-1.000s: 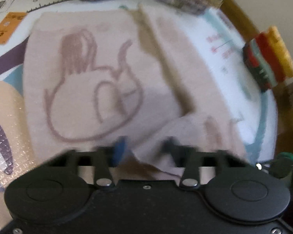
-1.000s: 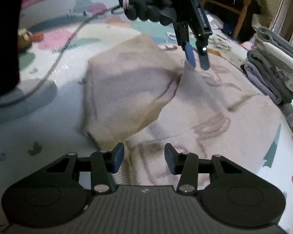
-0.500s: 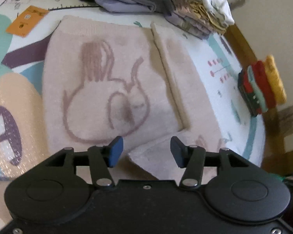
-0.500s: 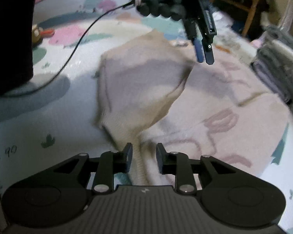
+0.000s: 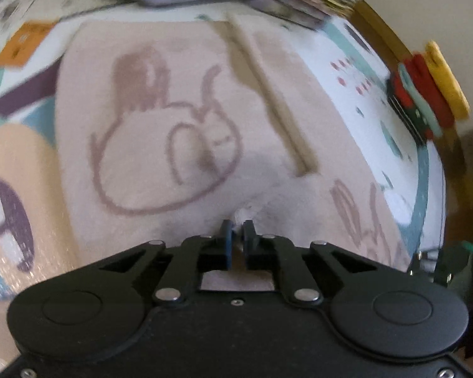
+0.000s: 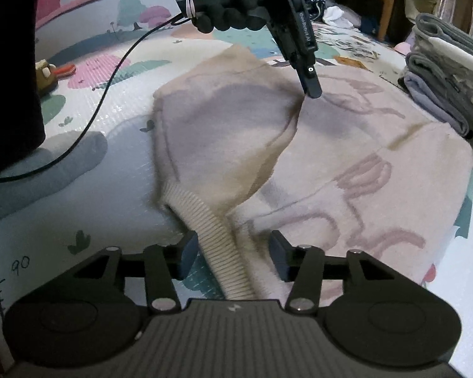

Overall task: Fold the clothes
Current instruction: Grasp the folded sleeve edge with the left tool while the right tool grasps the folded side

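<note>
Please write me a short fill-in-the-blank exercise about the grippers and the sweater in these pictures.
1. The left hand-held gripper is ____ on a pinch of the pink sweater.
2. The right hand-held gripper is ____, its fingers either side of the ribbed cuff.
3. The outline knitted on the sweater shows a ____.
4. The hand holding the left gripper wears a ____ glove.

Missing words: shut; open; rabbit; black

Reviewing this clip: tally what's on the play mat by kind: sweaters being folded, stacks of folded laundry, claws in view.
Sweaters being folded: 1, the pink sweater with the bunny drawing
Stacks of folded laundry: 1, the folded pile beside it
Claws: 2, the left claw shut on the sweater, the right claw open around the ribbed collar
Total: 4
</note>
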The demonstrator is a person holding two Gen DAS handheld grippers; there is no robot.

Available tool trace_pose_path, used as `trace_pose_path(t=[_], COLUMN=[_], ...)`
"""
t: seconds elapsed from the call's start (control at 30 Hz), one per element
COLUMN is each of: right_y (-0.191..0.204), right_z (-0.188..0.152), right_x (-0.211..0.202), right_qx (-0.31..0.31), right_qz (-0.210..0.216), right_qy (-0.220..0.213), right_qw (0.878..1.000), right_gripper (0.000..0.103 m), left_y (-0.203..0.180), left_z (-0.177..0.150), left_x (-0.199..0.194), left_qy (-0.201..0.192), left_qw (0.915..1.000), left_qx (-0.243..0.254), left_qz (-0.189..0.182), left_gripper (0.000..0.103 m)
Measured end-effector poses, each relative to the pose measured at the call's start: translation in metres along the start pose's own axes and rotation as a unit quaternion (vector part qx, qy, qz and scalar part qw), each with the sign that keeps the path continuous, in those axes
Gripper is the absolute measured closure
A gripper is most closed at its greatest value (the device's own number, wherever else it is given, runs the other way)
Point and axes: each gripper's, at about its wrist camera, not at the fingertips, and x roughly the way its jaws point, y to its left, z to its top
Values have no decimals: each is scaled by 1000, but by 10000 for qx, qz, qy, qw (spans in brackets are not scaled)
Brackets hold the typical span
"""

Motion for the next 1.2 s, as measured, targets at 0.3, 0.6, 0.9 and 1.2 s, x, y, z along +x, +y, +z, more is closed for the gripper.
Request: trace_pose_path(t=[0.3, 0.6, 0.9, 1.2], right_y=[-12, -33, -76, -112], right_z=[-3, -7, -39, -111], right_x=[-7, -11, -20, -10], right_qx=[642, 1593, 3596, 6306], right_qz=[-28, 80, 462, 1635], right_qy=[-40, -96, -366, -798], right_qw=[9979, 9871, 9312, 7545], right_gripper=[54, 55, 73, 80], left_y=[-59, -106, -117, -130], left_z=[49, 99, 126, 134], left_x=[-29, 21, 66, 93], left_qy=[-753, -741, -501, -442], left_qw=[9954, 9959, 9987, 9989], left_qx=[162, 203, -29, 117], left_qz=[-575, -474, -90, 142], left_gripper=[100, 101, 101, 86])
